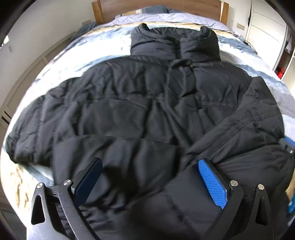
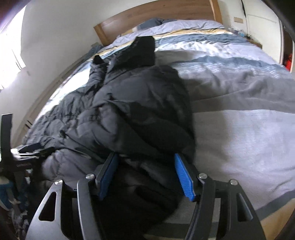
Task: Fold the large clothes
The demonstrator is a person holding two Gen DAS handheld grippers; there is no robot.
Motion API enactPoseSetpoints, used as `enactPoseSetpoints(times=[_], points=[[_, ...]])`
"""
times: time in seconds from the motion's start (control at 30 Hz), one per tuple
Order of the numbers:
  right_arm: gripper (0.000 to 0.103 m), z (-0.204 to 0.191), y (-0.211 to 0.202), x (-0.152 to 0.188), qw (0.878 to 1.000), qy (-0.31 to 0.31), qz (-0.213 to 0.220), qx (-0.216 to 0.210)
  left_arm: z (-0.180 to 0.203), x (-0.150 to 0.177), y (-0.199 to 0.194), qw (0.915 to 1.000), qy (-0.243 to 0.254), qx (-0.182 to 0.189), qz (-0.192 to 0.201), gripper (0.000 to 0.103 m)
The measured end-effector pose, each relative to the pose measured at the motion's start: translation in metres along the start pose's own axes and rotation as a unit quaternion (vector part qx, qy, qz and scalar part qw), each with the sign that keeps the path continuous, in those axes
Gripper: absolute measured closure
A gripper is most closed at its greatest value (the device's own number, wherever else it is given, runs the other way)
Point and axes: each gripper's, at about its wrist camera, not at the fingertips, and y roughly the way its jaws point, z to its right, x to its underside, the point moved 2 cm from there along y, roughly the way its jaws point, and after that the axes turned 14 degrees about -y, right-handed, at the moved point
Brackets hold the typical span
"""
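Note:
A large black puffer jacket lies spread on the bed, collar toward the headboard. Its right sleeve is folded in over the body. My left gripper is open, jaws wide apart over the jacket's lower hem, holding nothing. In the right wrist view the jacket lies left of centre. My right gripper is open with its blue pads either side of the jacket's near right edge; fabric lies between the fingers, not clamped.
The bed has a striped grey, blue and white duvet and a wooden headboard. A wall and radiator run along the left. White wardrobe doors stand at the right. The left gripper's body shows at the right view's left edge.

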Motion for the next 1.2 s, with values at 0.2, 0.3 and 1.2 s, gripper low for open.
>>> enactPoseSetpoints(times=[0.2,0.3,1.2], points=[[0.041,-0.031,-0.039,-0.004,0.999,-0.017,0.031,-0.001,0.0,0.006,-0.038,0.999,0.012,0.027,0.034,0.001],[0.041,-0.054,-0.043,0.003,0.999,-0.028,0.022,-0.007,0.007,0.021,-0.036,0.9989,0.033,0.02,0.026,0.001],[0.041,-0.144,-0.169,0.075,0.998,0.023,0.054,0.013,-0.104,0.083,-0.186,0.9949,0.007,0.081,0.06,0.001]])
